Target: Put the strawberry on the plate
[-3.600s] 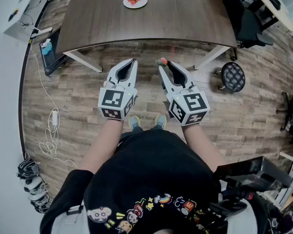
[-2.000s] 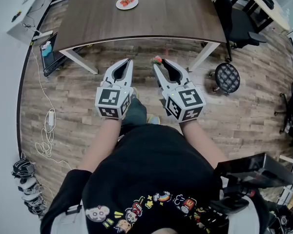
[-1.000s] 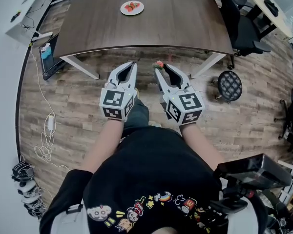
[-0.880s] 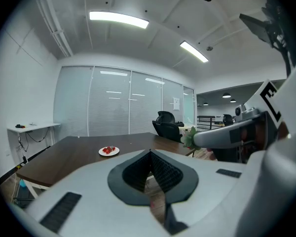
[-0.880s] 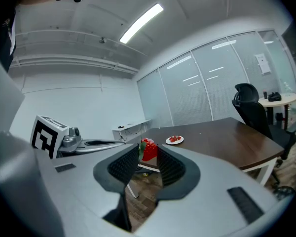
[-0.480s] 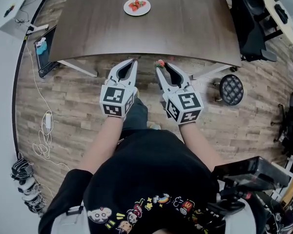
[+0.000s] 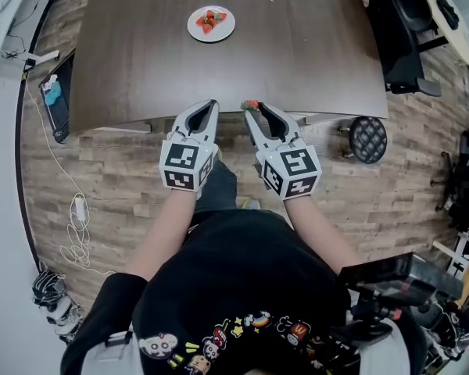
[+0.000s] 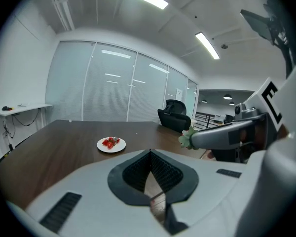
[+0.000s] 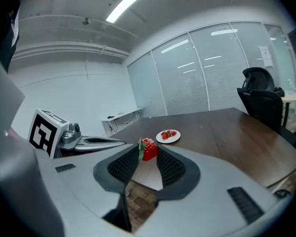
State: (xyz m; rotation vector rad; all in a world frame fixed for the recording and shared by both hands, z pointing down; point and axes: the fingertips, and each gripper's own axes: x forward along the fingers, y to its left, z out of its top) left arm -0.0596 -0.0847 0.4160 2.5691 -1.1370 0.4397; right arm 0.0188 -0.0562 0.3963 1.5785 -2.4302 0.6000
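Observation:
A red strawberry (image 9: 148, 149) with green leaves is pinched at the tips of my right gripper (image 7: 252, 108), just over the near edge of the dark wooden table (image 7: 297, 45). Its leaves also show in the left gripper view, strawberry (image 8: 187, 138). A white plate (image 7: 211, 23) holding several strawberries sits far across the table; plate (image 9: 168, 136), plate (image 8: 111, 144). My left gripper (image 7: 211, 105) is shut and holds nothing, beside the right one at the table's edge.
Black office chairs (image 7: 402, 45) stand to the right of the table, and a round black stool (image 7: 366, 137) sits on the wood floor. Cables (image 7: 76, 225) lie on the floor at the left. A white side desk (image 8: 19, 110) runs along the glass wall.
Over the earlier frames the table has come closer: the person has walked up to it. Both grippers now reach its near edge, with the strawberry still held.

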